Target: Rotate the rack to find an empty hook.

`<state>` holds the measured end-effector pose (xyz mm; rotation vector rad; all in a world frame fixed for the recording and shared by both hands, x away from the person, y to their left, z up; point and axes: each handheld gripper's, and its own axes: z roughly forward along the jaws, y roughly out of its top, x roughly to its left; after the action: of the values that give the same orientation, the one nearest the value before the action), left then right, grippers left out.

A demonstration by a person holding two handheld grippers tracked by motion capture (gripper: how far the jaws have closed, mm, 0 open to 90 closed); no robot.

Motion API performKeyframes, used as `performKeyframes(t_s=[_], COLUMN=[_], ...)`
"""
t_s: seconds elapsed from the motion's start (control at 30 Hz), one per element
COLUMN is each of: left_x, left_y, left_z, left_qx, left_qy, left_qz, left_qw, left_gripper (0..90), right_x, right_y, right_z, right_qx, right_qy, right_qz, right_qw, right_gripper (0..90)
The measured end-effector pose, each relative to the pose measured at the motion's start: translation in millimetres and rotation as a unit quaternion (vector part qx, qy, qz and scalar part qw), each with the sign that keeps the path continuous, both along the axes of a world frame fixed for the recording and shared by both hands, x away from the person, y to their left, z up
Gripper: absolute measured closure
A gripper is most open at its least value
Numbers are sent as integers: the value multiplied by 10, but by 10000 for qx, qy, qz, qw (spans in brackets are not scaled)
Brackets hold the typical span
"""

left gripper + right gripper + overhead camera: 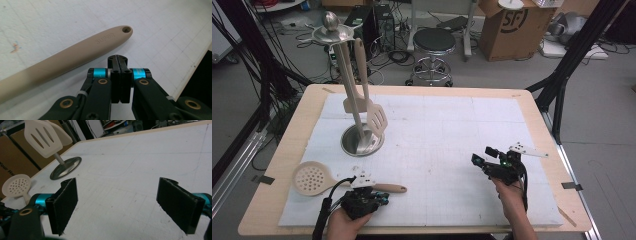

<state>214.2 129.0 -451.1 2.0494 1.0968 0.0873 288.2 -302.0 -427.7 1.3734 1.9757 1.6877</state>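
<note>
Skimmer: beige plastic skimmer spoon (pixel 314 179) with a round perforated head, lying flat on the white foam mat (pixel 452 150), near-left of the steel utensil stand (pixel 361 140)
Left gripper: left gripper (pixel 117 60) clenched on nothing, jaws pressed together just beside the skimmer's handle
Doing it well: I'd say open up first, straddle the handle mid-length, then squeeze
Right gripper: right gripper (pixel 479 156) released, jaws wide, parked well right of the stand
Hands: both low at the near edge, pointing forward

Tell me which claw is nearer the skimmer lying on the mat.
Left. The left claw sits shut right beside the skimmer handle; the right claw is open, far across the mat.
</note>
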Motion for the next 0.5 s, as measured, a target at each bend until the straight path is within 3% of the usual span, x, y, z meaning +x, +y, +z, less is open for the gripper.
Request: performKeyframes(t_s=[0.03,0.17,0.37,0.5], left_x=[19,89,283,468], left_y=[-14,-19,-43,0], left_z=[-19,-57,-85,-105], left_qx=[22,-222,-353,-407], left_qy=[37,138,34,26], left_qz=[9,102,297,619], left_qw=[10000,9996,9989,9972], left_gripper=[897,897,897,898], right_x=[-1,-2,0,0], right_y=[-1,-2,3,-18], right_z=[1,4,-1,-4], right_qx=[-3,19,-19,6], right_qy=[-10,29,13,-3], right_qz=[7,-1,-1,-27], right_qw=[10000,10000,10000,10000], right_gripper=[164,164,164,164])
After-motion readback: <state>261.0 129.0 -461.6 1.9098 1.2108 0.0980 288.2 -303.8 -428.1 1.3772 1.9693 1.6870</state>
